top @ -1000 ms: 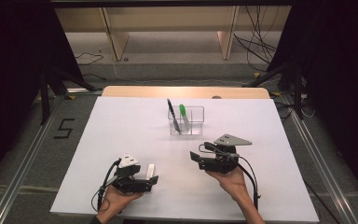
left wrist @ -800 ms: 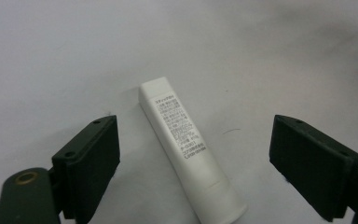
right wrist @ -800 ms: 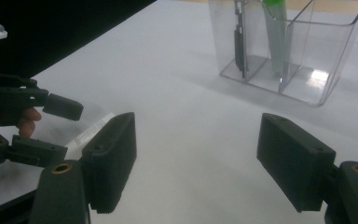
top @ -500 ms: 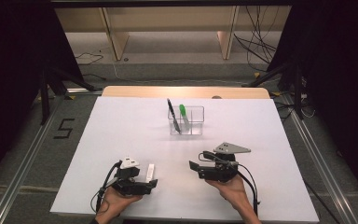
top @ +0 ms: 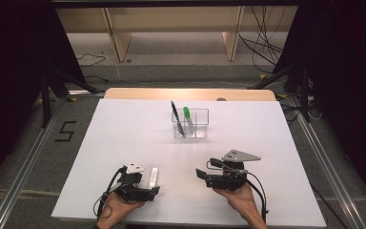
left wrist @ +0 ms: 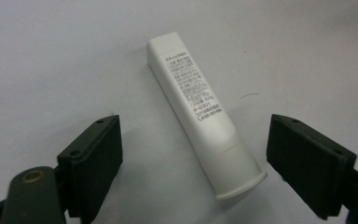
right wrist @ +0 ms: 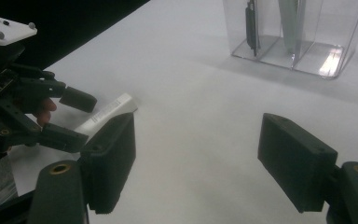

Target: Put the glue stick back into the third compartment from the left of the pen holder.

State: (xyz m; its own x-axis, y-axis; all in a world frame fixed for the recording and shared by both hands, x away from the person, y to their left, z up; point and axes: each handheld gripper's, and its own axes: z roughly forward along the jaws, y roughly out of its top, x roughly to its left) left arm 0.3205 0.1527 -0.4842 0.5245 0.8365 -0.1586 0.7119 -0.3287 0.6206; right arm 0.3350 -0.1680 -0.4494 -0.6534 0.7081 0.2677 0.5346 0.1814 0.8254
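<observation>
A white table (top: 124,143) took up most of the high view, and on the grey floor to its left a black figure "5" (top: 65,131) was marked. Toward the far middle of the table stood a clear plastic organiser (top: 196,125) with compartments; a black pen (top: 175,117) and a green-capped marker (top: 188,117) leaned upright in its left part, while the compartment at its right looked bare.

Near the front edge, the right gripper (top: 201,174) lay low in the person's hand, jaws spread wide with nothing between them, pointing left toward the other hand. The left gripper (top: 155,190), also near the front edge, had its jaws wide apart as well, not touching anything.

Just ahead of the left gripper lay a white stick-shaped tube (left wrist: 200,108), flat on the table and well apart from the organiser. In the left gripper view its capped, flared end lay between the two jaws, clear of both. Small grey Japanese print ran along its side, too fine to read apart from a code that looked like "G301".
</observation>
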